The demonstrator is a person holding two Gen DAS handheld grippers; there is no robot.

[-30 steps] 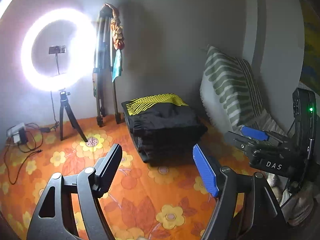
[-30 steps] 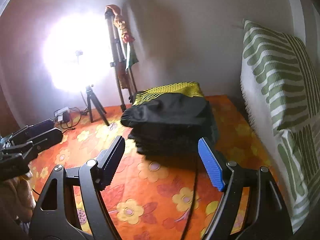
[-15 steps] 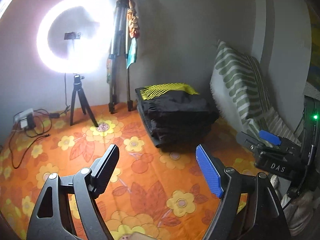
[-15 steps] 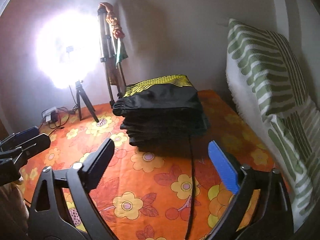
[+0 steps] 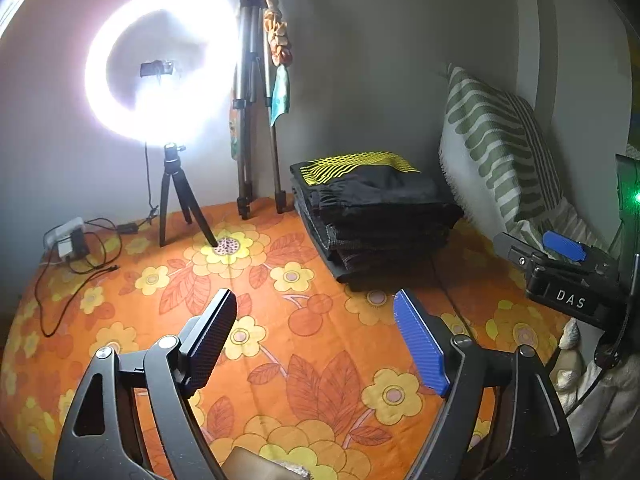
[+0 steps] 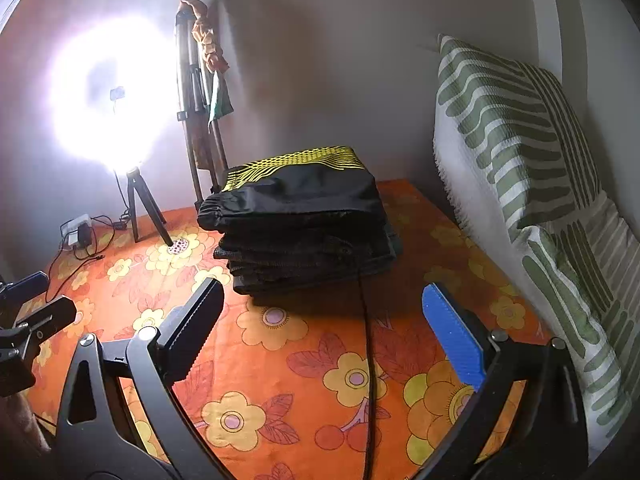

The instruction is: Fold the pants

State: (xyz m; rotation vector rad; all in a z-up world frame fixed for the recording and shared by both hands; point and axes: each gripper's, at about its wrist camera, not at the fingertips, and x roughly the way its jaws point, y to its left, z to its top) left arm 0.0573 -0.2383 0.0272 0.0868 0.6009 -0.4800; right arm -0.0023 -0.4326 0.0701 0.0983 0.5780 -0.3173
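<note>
A stack of folded black pants [image 5: 376, 216] [image 6: 304, 220] lies on the orange flowered bedsheet [image 5: 304, 320] near the back wall; the top pair has a yellow patterned band. My left gripper [image 5: 314, 304] hovers open over the sheet, short of the stack and a little to its left, with nothing between its fingers. My right gripper [image 6: 322, 288] is open wide in front of the stack, also with nothing in it. Each gripper shows at the edge of the other's view: the right gripper [image 5: 532, 246], the left gripper [image 6: 44, 296].
A green striped pillow [image 6: 520, 152] leans on the wall at the right. A lit ring light [image 5: 160, 80] on a small tripod and a taller tripod [image 5: 252, 120] stand at the back left. A charger and cables [image 5: 72, 240] lie at far left. A thin black cable [image 6: 366, 320] crosses the sheet.
Both grippers have sunk a little toward the sheet and tipped down. The right jaws have spread much wider and the left jaws slightly. The pants stack has not moved.
</note>
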